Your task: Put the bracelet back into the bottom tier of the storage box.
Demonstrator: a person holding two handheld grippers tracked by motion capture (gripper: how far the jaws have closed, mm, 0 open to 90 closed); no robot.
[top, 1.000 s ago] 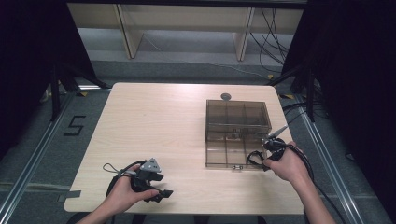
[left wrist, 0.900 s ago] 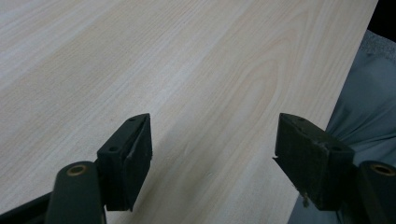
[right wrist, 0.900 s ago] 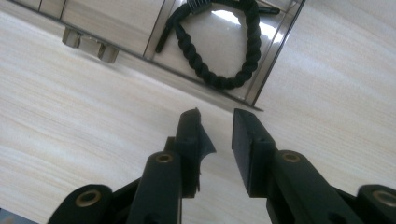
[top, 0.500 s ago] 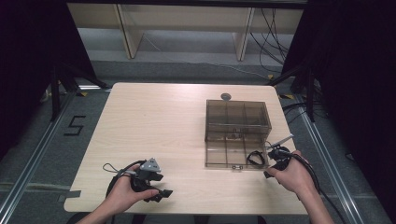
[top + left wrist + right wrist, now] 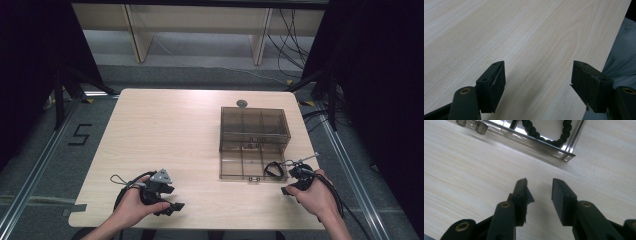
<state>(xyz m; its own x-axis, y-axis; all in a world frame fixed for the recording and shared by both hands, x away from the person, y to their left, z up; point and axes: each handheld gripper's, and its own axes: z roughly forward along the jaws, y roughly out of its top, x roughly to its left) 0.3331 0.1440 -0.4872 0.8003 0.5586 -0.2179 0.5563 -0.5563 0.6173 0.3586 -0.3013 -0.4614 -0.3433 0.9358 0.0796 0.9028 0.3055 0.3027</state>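
My right hand-held gripper [image 5: 539, 192] has just been opening, nothing between its jaws, hovering over the pale wooden tabletop [image 5: 170, 135] just in front of the smoky transparent plastic compartment box [image 5: 254, 142]. The black braided hair tie [image 5: 274, 170] lies in the box's near right compartment. My left hand-held gripper [image 5: 537, 82] is released, empty, near the tabletop's front edge.

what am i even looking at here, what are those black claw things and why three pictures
A person sits at a light wooden table holding a black two-jaw gripper in each hand. The high view looks down from above: left gripper, right gripper. The other two pictures come from cameras riding on each gripper, looking along its jaws. On the table sits a smoky clear plastic compartment box with its lid open; a black braided hair tie lies in it. Both grippers are open and empty; the right one's jaws have just been opening.
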